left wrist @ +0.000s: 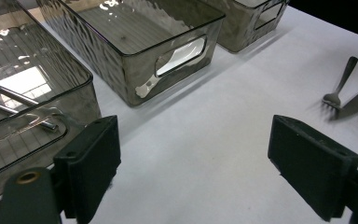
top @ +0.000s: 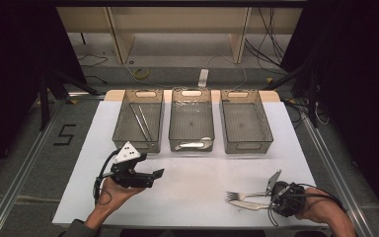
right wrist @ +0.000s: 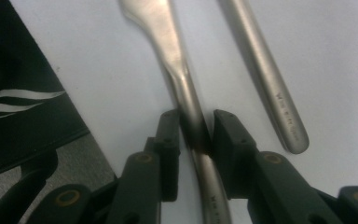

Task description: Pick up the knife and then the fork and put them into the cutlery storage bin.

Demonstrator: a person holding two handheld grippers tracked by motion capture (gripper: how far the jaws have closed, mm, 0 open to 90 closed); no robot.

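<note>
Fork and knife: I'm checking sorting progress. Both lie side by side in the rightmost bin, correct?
No. The fork and knife lie side by side on the white table, not in the rightmost bin, as the high view shows.

Knife (right wrist: 191, 116) blade tip cut off at top edge

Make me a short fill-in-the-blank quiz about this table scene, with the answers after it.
1. ____ clear plastic bins stand in a row.
2. The right gripper closes on a metal ____ handle.
3. The left gripper holds ____.
4. The silver fork lies on the ____ tabletop.

Three; knife; nothing; white
</note>
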